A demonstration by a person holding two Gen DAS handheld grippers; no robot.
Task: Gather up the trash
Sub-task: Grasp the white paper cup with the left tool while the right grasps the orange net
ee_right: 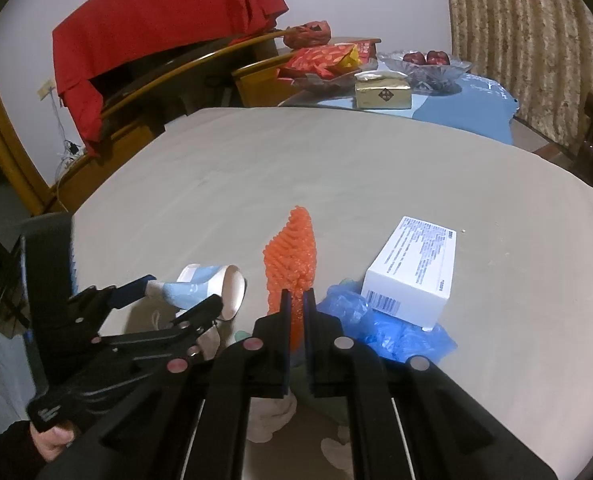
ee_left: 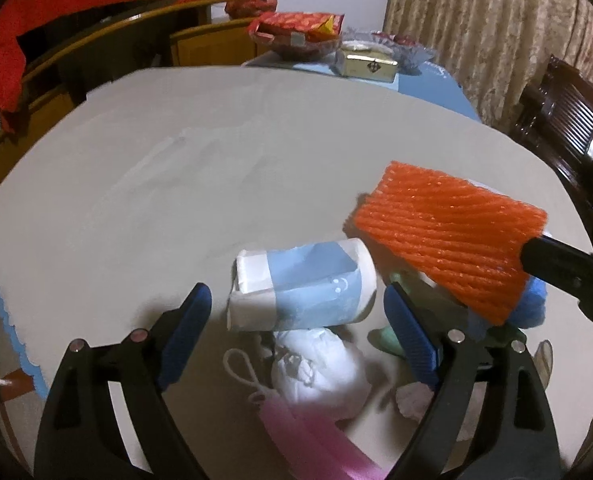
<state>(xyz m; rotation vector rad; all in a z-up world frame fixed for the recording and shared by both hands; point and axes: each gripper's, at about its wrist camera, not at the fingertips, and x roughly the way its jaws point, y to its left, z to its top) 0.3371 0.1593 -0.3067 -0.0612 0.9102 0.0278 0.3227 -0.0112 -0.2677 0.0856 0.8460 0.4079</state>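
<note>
On the beige table (ee_left: 176,160), the left gripper (ee_left: 296,320) gapes wide around the tipped blue-and-white paper cup (ee_left: 302,282): light, crushable, best pinched mid-wall. The right gripper (ee_right: 295,312) clamps the soft orange foam netting (ee_right: 292,256).

One paper cup (ee_left: 302,284), one orange foam net (ee_left: 444,236), one white box (ee_right: 412,270), one gold tin (ee_right: 382,94), two grippers.

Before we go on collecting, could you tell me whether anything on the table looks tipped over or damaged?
Yes: the paper cup lies on its side with its rim crushed, between the open left claw fingers.
</note>
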